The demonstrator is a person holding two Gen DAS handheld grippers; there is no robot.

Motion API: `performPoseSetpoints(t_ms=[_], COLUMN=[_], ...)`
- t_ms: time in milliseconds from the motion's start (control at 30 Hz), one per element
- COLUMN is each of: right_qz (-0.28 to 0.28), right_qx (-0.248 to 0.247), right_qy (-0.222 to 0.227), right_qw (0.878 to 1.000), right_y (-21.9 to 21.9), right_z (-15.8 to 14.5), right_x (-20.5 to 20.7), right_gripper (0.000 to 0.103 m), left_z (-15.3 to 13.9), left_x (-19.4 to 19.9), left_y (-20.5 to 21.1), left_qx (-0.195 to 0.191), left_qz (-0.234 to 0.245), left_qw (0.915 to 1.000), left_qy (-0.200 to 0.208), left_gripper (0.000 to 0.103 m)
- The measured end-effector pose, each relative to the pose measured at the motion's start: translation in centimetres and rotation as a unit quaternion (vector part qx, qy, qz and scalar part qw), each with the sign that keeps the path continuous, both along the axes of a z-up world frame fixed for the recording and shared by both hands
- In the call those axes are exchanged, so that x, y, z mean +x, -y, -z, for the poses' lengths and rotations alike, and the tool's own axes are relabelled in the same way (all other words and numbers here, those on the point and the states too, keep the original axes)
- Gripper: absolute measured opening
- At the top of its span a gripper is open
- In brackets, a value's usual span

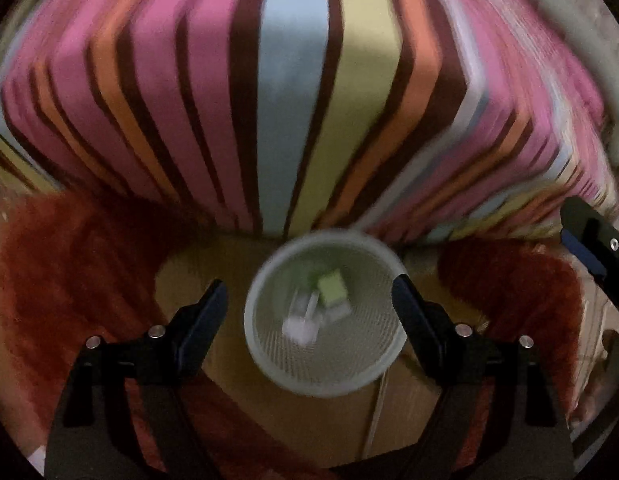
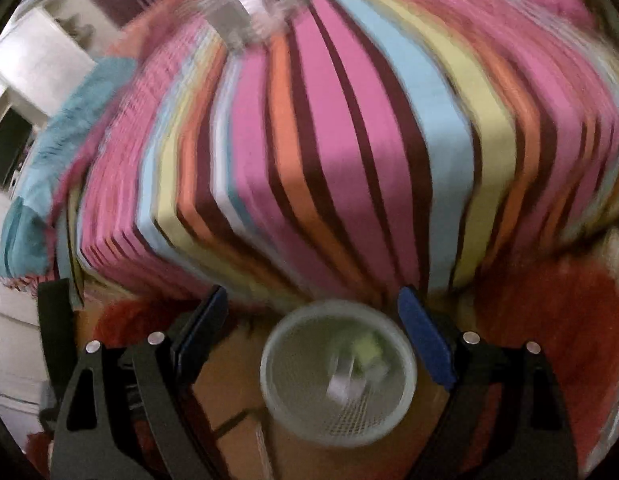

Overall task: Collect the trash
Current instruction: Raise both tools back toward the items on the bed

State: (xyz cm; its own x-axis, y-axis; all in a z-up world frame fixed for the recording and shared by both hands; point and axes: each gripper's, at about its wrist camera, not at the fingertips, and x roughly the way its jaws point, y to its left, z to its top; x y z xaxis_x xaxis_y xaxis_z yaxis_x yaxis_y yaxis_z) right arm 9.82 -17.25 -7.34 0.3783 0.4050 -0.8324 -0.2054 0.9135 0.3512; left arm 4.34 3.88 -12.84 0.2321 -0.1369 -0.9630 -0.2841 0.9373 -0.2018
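Note:
A round mesh waste basket (image 1: 383, 364) stands on the floor at the foot of a striped bed. Inside it lie a light green box (image 1: 332, 289) and white crumpled scraps (image 1: 299, 328). My left gripper (image 1: 309, 300) is open and empty, held above the basket. The basket also shows in the right wrist view (image 2: 405, 396), with the green box (image 2: 369, 345) and white scraps (image 2: 341, 386) in it. My right gripper (image 2: 311, 306) is open and empty above the basket's far rim. The right gripper's finger (image 1: 589, 240) shows at the right edge of the left wrist view. Both views are blurred.
A bed with a pink, orange, brown, blue and yellow striped cover (image 1: 293, 92) fills the background. A red shaggy rug (image 1: 77, 280) lies on the wooden floor (image 1: 309, 420) around the basket. A teal blanket (image 2: 49, 168) hangs at the bed's left. White furniture (image 2: 33, 56) stands far left.

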Motion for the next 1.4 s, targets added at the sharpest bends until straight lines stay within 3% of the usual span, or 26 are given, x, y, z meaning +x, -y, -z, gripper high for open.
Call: performPoseSetpoints(t_ms=[100,233,400,600,867,1400], right_qz=[-0.004,-0.010,-0.020,-0.040,-0.069,-0.092], right_qx=[-0.005,-0.007,-0.008,-0.006,-0.021,-0.024], right_qy=[0.071,0.114,0.139,0.161,0.167,0.155], right_qw=[0.997,0.993,0.990,0.986,0.983,0.983], right_y=[-0.3,-0.8,-2.3,-4.3,-5.5,-6.5], right_z=[-2.4,-3.3,-3.5,-4.3,-4.0,-3.0], right_x=[1.0,2.7,4.4,6.8,10.0,14.3], right_gripper=[0.083,0.083,0.083,0.083,0.083,0.083], left_z=[-2.9,-5.2,-7.5,-9.9,-11.3,-10.5], left_x=[1.0,3.5,7.2,11.5,17.3,27.6], left_y=[-0.5,-1.3,-2.4,-2.4,-2.8,-2.5], left_qx=[0.021,0.040,0.034,0.016,0.021,0.005], left_qz=[-0.005,-0.011,-0.030,-0.018,-0.017,-0.036], left_qw=[0.9983,0.9943,0.9899,0.9853,0.9843,0.9840], left_qy=[0.053,0.098,0.135,0.169,0.174,0.174], left_gripper=[0.082,0.082,0.082,0.082,0.082,0.082])
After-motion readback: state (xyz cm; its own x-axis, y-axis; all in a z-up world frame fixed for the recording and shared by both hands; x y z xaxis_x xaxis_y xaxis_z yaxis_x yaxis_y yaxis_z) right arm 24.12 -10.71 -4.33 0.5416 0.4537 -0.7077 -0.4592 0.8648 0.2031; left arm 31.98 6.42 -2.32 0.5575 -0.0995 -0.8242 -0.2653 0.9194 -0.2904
